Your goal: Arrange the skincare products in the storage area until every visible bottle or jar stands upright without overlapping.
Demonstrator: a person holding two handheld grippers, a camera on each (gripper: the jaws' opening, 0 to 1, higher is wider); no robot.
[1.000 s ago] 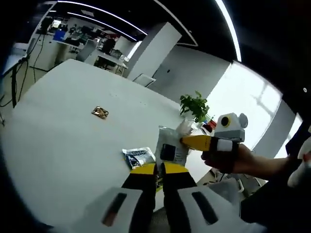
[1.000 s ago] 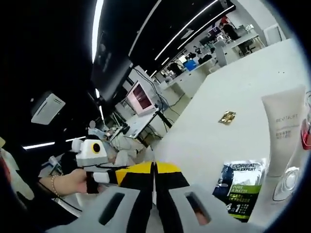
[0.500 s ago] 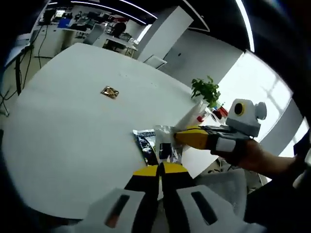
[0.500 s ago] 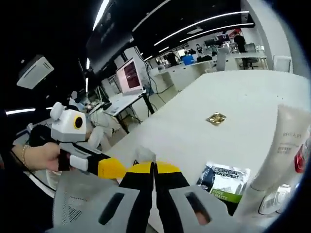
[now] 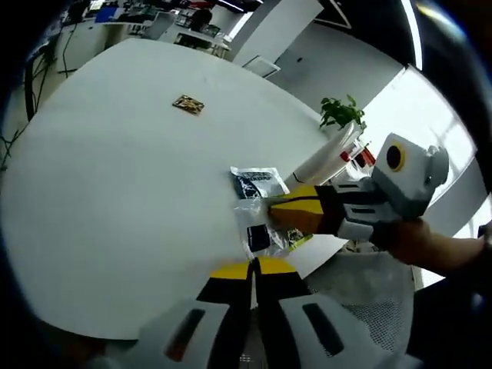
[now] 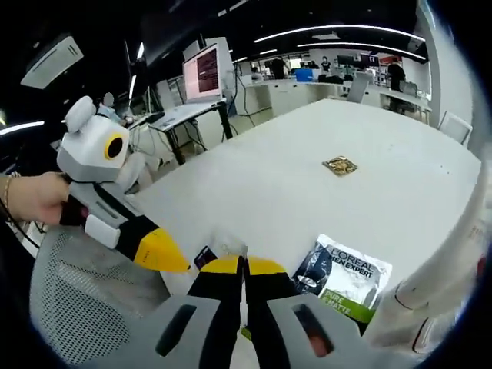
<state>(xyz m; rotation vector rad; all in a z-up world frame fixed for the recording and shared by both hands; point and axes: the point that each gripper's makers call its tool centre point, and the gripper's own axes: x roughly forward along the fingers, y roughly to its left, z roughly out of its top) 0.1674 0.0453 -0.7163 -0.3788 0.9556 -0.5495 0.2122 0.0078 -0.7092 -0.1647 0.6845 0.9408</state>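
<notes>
**Clear sachet at the right gripper's tip**

While both pairs of fingers stood closed with nothing visibly between them, the right gripper point(image 5: 269, 211) lay nearer the work than the left gripper point(image 5: 251, 269). Its tip met the crinkled clear plastic sachet point(image 5: 257, 231) near the white round bench's point(image 5: 115, 184) edge. Just beyond lay the flat dark L'Oreal sachet point(image 6: 344, 277), and farther right the tall white squeeze tube point(image 6: 453, 254) rose, well apart from the small gold wrapper point(image 6: 339, 164).

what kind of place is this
Most likely an open-plan office: rows of desks with a monitor behind the big white table, a mesh office chair, and strip ceiling lights.
</notes>
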